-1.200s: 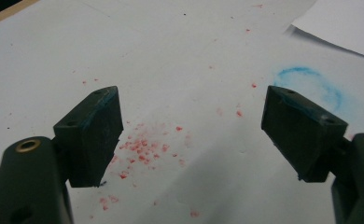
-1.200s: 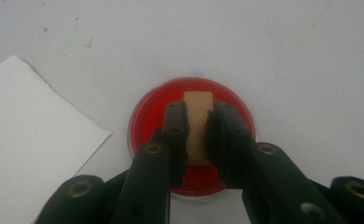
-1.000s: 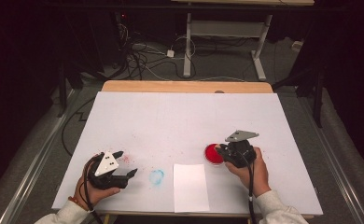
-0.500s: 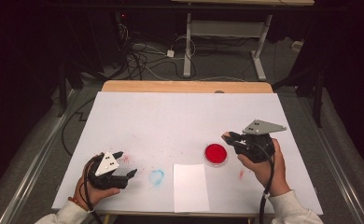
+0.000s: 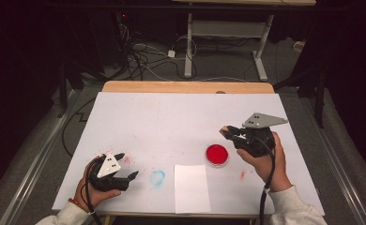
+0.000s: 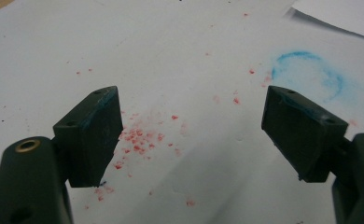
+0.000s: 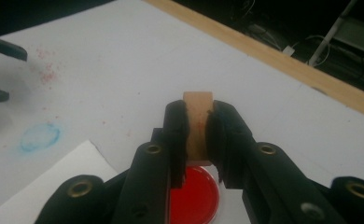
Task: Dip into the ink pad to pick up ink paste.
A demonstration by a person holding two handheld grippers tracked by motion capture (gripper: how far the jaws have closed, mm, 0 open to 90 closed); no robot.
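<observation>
Up goes the right gripper [image 5: 232, 132] since a second ago, off the red dish [image 5: 217, 154] and out to its right, while the left gripper [image 5: 125, 165] stays parked at the near-left of the table [image 5: 181, 112]. The right one's jaws are clamped on a small tan block [image 7: 198, 122], probably a stamp or sponge, pinched across its sides with the top poking out beyond the pads. The left one's jaws stand wide apart with nothing between them, over a scatter of red specks [image 6: 140, 137].

Near to far now. The white sheet [image 5: 191, 187] lies at the front edge, between the two hands, with a blue smudge [image 5: 157, 177] just to its left. The dish sits just beyond the sheet's right corner, under and beside the lifted block. If that sheet is the target, the path runs back over the dish, and a low pass could clip the rim and tip colour out. I judge the grip narrow too: a hard press could twist the block in the pads and smear the mark. A loaded block may also drip, as the specks on the table suggest. The sheet lies loose and could slide under a press, and the left gripper is near enough to pin it.

Room is generous farther out: the middle and far table lie bare up to the wooden strip [image 5: 186, 87] at the back. The right edge is near the right hand, and the front edge is close to the sheet.
</observation>
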